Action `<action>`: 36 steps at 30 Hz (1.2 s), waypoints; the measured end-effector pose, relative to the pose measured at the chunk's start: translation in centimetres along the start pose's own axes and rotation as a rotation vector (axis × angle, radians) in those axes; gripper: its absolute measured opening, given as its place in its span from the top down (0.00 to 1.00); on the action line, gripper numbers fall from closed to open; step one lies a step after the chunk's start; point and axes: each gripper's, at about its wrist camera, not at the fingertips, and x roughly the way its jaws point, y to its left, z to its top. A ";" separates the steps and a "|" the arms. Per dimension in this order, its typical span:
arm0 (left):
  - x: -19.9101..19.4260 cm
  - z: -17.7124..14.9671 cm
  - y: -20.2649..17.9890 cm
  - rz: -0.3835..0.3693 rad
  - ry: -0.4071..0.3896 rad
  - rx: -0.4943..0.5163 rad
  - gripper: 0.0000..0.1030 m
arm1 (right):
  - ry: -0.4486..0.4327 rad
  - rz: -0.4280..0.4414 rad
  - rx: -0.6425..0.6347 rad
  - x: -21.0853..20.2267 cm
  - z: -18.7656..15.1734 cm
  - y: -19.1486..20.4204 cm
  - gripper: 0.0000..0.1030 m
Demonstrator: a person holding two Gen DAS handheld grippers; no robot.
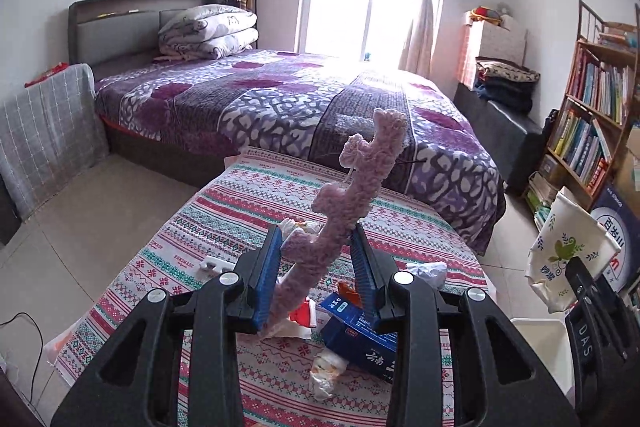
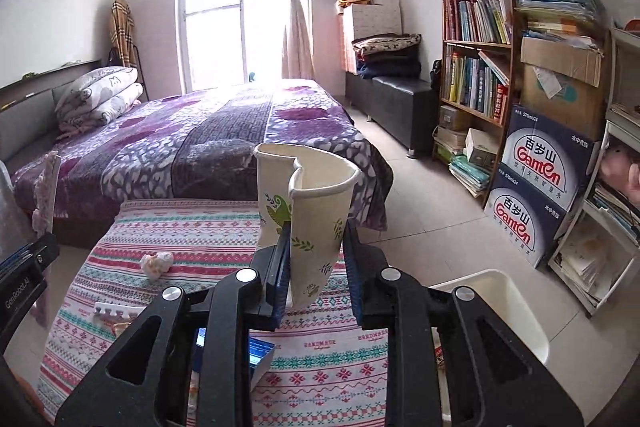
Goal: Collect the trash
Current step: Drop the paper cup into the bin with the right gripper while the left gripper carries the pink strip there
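The left gripper (image 1: 316,259) is clamped on a pink fuzzy strip (image 1: 344,203), a notched, knitted-looking piece whose long axis rises up and away from the jaws toward the bed (image 1: 280,99). Below it, on the patterned tablecloth (image 1: 248,195), more trash lies loose: a white notched clip (image 1: 216,264), a blue carton (image 1: 360,339), crumpled wrappers (image 1: 328,371) and a ball of white paper (image 1: 428,271). The right gripper (image 2: 316,255) is closed on a crushed paper cup (image 2: 308,211), mouth upward, its wall folded in between the pads. The deciding relation is the white bin (image 2: 500,307): it sits just beyond the table's right edge, below and to the right of the cup, so the right hand is judged the nearer one and the cup likely needs to travel rightward before release. The left hand's strip is well apart from the bin, across the table. The bin's interior is mostly cut off by the gripper body, so its contents cannot be told. The carton's print is too blurred to read.
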 end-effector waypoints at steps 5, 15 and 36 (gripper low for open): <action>-0.2 -0.7 -2.1 -0.012 -0.007 0.047 0.65 | 0.017 -0.035 -0.001 0.3 -0.1 -1.5 0.77; 0.3 -1.6 -5.4 -0.048 0.006 0.090 0.65 | 0.064 -0.097 0.042 1.0 -0.2 -5.0 0.76; 1.1 -4.7 -13.8 -0.200 0.087 0.233 0.65 | 0.185 -0.277 0.234 2.6 0.0 -15.8 0.70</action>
